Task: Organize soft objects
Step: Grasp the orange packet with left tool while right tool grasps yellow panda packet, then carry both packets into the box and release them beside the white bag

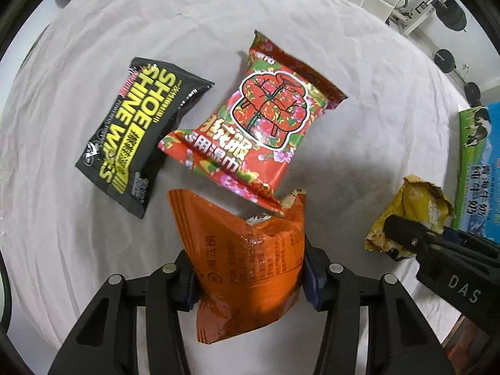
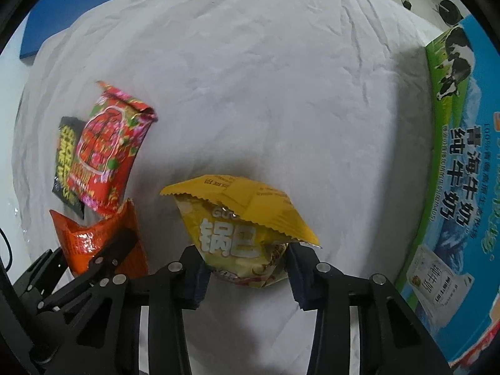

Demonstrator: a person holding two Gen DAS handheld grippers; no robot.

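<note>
My left gripper (image 1: pixel 247 284) is shut on an orange snack packet (image 1: pixel 247 265), which it holds above the white cloth; the packet also shows in the right wrist view (image 2: pixel 84 240). My right gripper (image 2: pixel 247 273) is shut on a yellow snack packet (image 2: pixel 237 218), seen in the left wrist view (image 1: pixel 409 215) too. A red floral wipes pack (image 1: pixel 250 125) lies on the cloth just ahead of the orange packet, its corner touching it. A black "Shoe Shine Wipes" pack (image 1: pixel 137 131) lies left of the red one.
A white wrinkled cloth (image 2: pixel 265 78) covers the table. A blue and green milk carton box (image 2: pixel 462 172) stands along the right edge. A blue board (image 2: pixel 72 6) lies at the far left. Chairs and dumbbells (image 1: pixel 450 15) stand beyond the table.
</note>
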